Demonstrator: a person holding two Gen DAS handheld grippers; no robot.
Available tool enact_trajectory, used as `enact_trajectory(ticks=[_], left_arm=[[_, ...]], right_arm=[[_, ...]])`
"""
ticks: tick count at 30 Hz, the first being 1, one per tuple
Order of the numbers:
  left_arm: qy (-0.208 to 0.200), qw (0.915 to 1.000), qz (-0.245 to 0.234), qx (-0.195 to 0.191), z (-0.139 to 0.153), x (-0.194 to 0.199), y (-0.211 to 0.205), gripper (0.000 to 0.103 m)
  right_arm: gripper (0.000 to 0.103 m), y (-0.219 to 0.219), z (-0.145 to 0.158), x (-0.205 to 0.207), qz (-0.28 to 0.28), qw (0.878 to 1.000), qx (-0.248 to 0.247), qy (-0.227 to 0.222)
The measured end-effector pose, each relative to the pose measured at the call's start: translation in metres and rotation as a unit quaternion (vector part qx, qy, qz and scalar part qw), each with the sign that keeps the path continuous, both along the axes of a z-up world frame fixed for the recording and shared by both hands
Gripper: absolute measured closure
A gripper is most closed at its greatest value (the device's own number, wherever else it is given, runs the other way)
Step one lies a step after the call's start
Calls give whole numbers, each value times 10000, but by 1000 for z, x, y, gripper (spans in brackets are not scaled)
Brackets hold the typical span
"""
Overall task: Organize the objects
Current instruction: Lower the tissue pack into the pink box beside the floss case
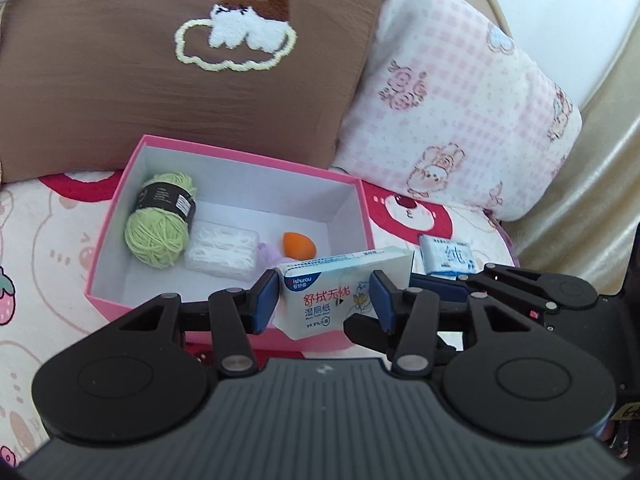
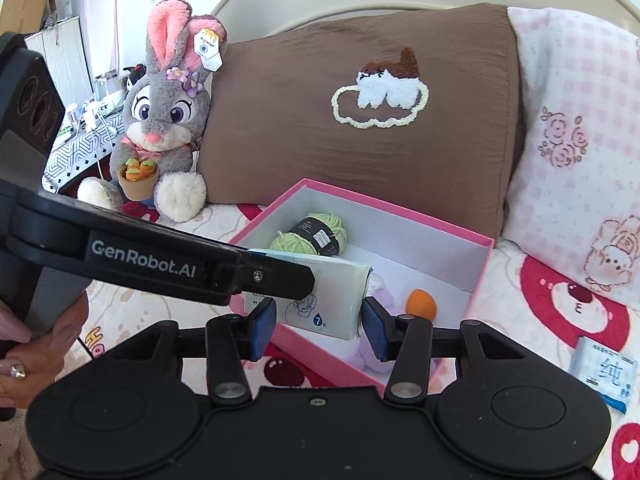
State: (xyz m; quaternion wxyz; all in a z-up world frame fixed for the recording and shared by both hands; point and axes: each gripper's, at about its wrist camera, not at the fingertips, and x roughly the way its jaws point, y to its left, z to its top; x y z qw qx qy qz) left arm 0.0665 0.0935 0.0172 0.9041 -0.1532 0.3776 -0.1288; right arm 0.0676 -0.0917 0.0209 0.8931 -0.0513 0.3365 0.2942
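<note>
My left gripper point(image 1: 325, 300) is shut on a white and blue pack of wet wipes point(image 1: 340, 288) and holds it over the near rim of the pink box point(image 1: 108, 216). The box holds a green yarn ball point(image 1: 160, 220), a clear case of white floss picks point(image 1: 222, 250), an orange sponge egg point(image 1: 299, 245) and something lilac. In the right wrist view the pack point(image 2: 332, 300) sits between my right gripper's point(image 2: 318, 326) open pads, with the left gripper's arm point(image 2: 160, 264) across it. A small tissue pack point(image 1: 448, 258) lies on the bed right of the box; it also shows in the right wrist view point(image 2: 604, 376).
A brown pillow point(image 1: 160, 60) and a pink checked pillow point(image 1: 460, 100) stand behind the box. A grey plush rabbit point(image 2: 164, 120) sits left of the brown pillow. The bed sheet point(image 1: 40, 240) has red and pink prints. A hand point(image 2: 24, 344) holds the left gripper.
</note>
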Motion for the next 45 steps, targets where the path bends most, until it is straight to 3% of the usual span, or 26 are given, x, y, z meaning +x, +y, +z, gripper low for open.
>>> enact_trajectory(ticks=[6,13,20,25,39,45], left_arm=[[246,9994,141,-179,-12,38,24,55],[669,9973,313,-42,-53,75,33,55],[1149,9924,425,-90,-100,94,48,56],[1201,9913,525,96,-115,103,49,56],[1447,9877,591,82,-143,116,49,56],[1439,9878,588,21,-149,118,47,56]], right_arm=[[56,14,-9,40,82,9996,74,267],[58,28,-52,78,-17,9959,170,886],[58,40,-94,102,-126,9862,300,1623],[58,45,-112,116,-231,9775,436,2051],[57,52,-135,125,-474,9731,232,2242],[56,56,-139,126,-523,9768,-21,2076]])
